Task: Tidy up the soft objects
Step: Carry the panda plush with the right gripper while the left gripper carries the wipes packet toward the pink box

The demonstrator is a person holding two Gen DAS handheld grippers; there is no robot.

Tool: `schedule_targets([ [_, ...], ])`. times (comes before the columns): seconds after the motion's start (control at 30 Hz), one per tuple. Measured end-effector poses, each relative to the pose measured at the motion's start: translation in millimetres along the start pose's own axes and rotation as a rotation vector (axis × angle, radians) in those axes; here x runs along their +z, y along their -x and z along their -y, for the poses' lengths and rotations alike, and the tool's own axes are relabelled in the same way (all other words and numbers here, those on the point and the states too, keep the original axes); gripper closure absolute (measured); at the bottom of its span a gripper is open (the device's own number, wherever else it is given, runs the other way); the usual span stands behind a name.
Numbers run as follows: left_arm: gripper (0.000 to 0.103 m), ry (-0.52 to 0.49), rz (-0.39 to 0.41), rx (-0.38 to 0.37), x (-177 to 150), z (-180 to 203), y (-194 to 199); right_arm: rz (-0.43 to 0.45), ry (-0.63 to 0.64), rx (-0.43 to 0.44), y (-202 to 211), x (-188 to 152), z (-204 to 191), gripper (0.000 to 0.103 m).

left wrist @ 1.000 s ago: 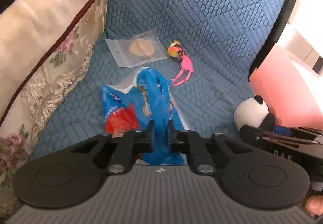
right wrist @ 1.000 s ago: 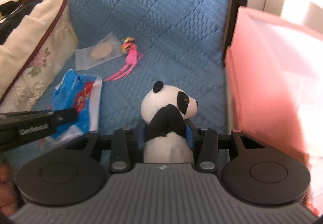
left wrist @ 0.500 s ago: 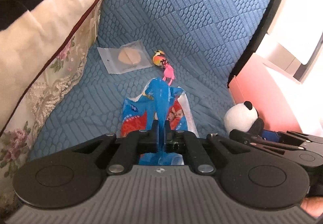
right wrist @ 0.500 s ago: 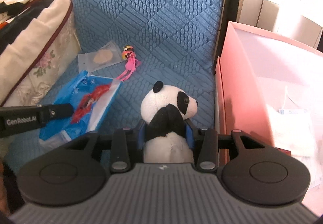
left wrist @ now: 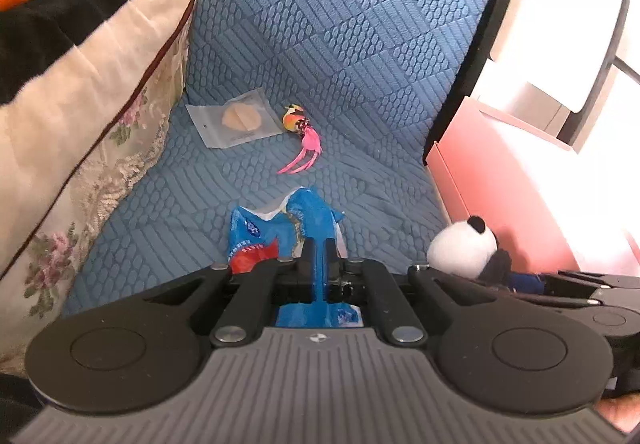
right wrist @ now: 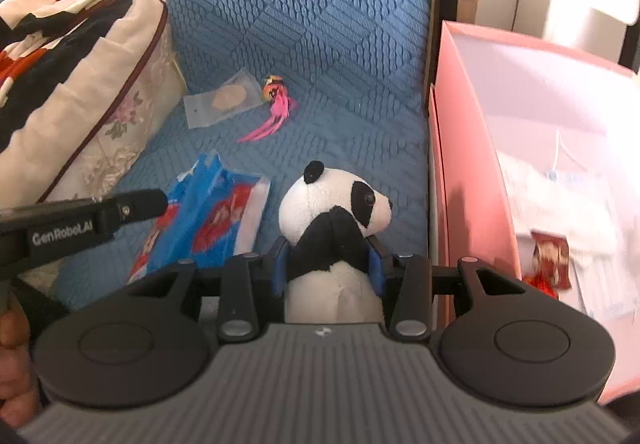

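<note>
My left gripper (left wrist: 319,248) is shut on a crumpled blue and red plastic packet (left wrist: 280,236), which hangs from it above the blue quilted seat (left wrist: 352,56). From the right wrist view the same packet (right wrist: 204,220) dangles off the left gripper's finger (right wrist: 132,204). My right gripper (right wrist: 328,256) is shut on a black and white panda plush (right wrist: 336,204), its blue pads pressing the plush's body. In the left wrist view the panda (left wrist: 464,244) shows at the right, next to the pink box (left wrist: 500,180).
A clear pouch with a beige pad (left wrist: 236,120) and a small toy with pink tassels (left wrist: 304,140) lie on the seat. A floral cushion (left wrist: 80,92) under a blanket fills the left. The open pink box (right wrist: 532,148) on the right holds white packets.
Both grippers rose and pulled back from the seat, lifting the blue packet and the panda. The left jaws closed tighter on the packet. More of the pink box's inside came into view.
</note>
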State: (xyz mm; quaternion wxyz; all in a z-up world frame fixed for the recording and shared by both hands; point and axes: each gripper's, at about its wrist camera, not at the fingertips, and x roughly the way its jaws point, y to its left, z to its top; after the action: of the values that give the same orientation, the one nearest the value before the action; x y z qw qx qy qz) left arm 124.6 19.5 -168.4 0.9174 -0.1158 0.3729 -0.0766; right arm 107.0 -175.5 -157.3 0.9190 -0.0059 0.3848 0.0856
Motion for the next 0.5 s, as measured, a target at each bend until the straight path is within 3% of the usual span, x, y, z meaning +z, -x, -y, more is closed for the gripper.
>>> schedule_targets([
  [0.23, 0.1, 0.026, 0.017, 0.003, -2.8, -4.7, 6.4, -0.007, 0.007, -0.003, 4.0, -8.0, -1.7, 0.06],
  [0.37, 0.096, 0.13, 0.0, -0.087, -2.4, -15.3, 1.1, -0.015, 0.024, -0.004, 0.7, -12.0, -1.4, 0.06],
  [0.43, 0.086, 0.153, -0.028, -0.087, -1.3, -16.2, -3.4, -0.023, 0.029, -0.004, -1.7, -13.4, -2.1, 0.06],
  [0.5, 0.061, 0.145, -0.034, -0.082, -1.3, -15.4, -7.4, -0.027, 0.03, -0.005, -3.7, -14.2, -2.5, 0.06],
])
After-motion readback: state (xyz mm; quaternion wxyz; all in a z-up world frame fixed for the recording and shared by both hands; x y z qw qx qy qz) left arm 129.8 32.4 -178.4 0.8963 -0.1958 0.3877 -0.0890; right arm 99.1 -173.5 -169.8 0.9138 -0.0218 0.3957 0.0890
